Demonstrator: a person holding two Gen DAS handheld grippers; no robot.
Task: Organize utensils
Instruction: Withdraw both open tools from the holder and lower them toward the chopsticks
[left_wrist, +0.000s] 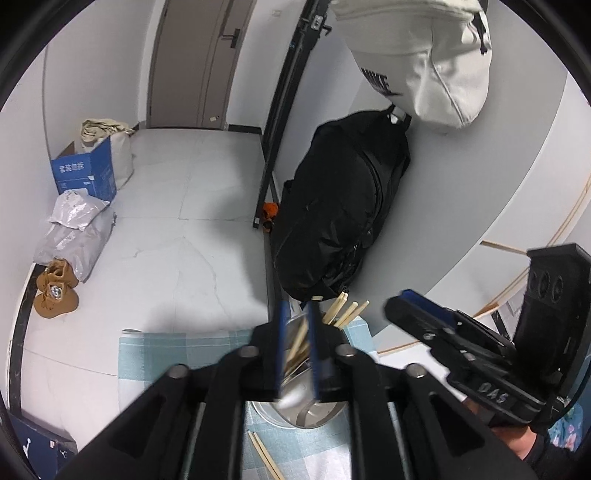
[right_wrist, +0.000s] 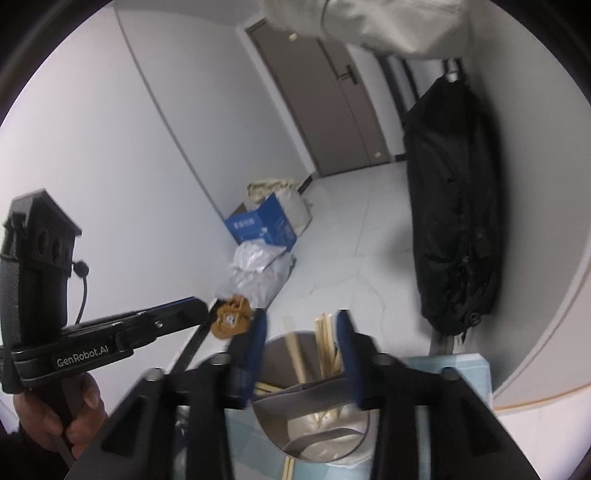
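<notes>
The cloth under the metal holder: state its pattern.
The cloth is light blue and white checks, clearest in the left wrist view.

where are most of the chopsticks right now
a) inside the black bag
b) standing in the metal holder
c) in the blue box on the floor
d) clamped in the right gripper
b: the chopsticks stand bunched in the metal holder on the checked cloth, with only a couple lying loose on the cloth, and the right gripper shows a clear gap beside them.
</notes>
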